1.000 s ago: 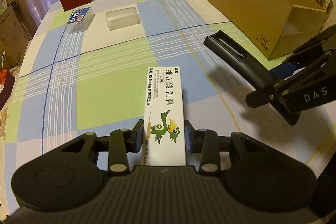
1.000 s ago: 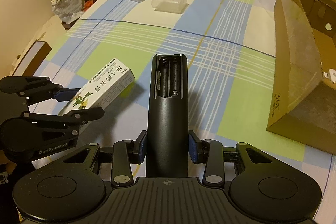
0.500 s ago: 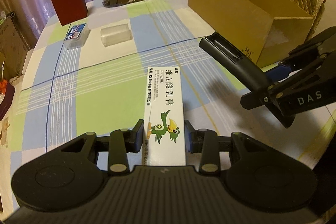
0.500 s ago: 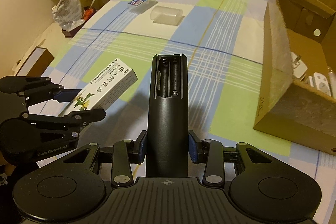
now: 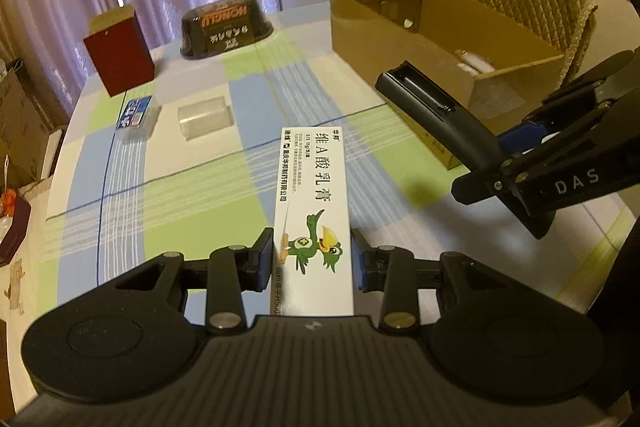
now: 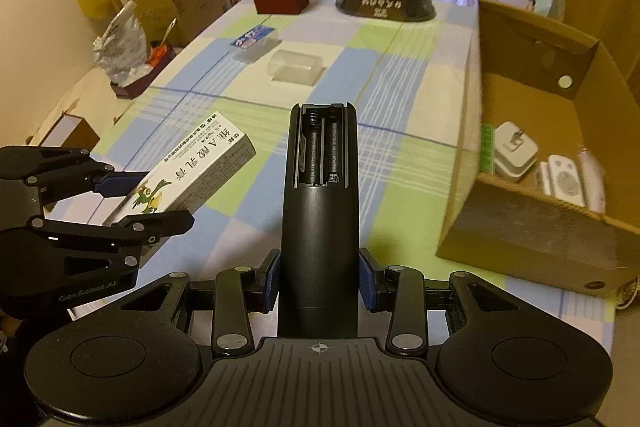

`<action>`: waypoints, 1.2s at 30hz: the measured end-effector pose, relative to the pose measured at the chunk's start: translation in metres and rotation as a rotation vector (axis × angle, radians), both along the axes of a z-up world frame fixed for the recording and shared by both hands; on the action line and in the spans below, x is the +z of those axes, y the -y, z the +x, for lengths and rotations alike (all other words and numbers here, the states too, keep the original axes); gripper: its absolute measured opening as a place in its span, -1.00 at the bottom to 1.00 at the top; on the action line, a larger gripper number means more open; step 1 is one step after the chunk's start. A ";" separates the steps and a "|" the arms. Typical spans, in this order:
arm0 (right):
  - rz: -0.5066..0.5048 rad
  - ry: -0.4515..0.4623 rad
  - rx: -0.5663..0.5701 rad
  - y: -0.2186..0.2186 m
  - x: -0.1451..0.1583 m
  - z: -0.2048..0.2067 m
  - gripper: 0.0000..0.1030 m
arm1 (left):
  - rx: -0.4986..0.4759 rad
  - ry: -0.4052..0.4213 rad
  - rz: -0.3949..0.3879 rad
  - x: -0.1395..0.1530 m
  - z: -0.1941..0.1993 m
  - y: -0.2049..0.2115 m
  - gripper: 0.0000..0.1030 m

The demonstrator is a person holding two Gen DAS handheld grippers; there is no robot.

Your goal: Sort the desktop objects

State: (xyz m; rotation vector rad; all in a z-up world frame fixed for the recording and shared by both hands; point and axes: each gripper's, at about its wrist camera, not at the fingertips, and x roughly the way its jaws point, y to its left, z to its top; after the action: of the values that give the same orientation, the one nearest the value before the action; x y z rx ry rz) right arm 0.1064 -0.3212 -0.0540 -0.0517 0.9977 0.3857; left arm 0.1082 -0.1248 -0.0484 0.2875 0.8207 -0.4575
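My left gripper is shut on a white ointment box with a green bird printed on it, held in the air above the checked tablecloth. My right gripper is shut on a black remote control with its battery bay uncovered. Each view shows the other hand's load: the remote control at the right of the left wrist view, the ointment box at the left of the right wrist view. An open cardboard box stands to the right and holds several white items.
On the far part of the table lie a clear plastic case, a small blue-labelled case, a dark red box and a black noodle tub. A chair stands behind the cardboard box. Bags and cartons crowd the floor at left.
Both grippers have risen with their loads, so the table looks farther below. The inside of the cardboard box has come into view on the right.
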 end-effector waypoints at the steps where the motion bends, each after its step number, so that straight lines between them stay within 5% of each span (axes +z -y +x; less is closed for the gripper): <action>1: 0.001 0.005 -0.005 0.002 0.003 -0.001 -0.26 | -0.005 0.004 -0.002 0.002 -0.001 0.003 -0.36; 18: -0.001 0.099 -0.122 0.071 0.060 -0.001 -0.26 | -0.144 0.095 -0.068 0.051 0.010 0.079 -0.36; 36: -0.063 0.143 -0.201 0.139 0.086 0.035 -0.26 | -0.261 0.144 -0.106 0.078 0.055 0.161 -0.36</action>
State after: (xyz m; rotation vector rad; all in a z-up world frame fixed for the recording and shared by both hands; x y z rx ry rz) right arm 0.1416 -0.4597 0.0323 -0.0351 0.8648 0.1643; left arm 0.1636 -0.2856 0.0300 0.3268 0.6187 -0.7139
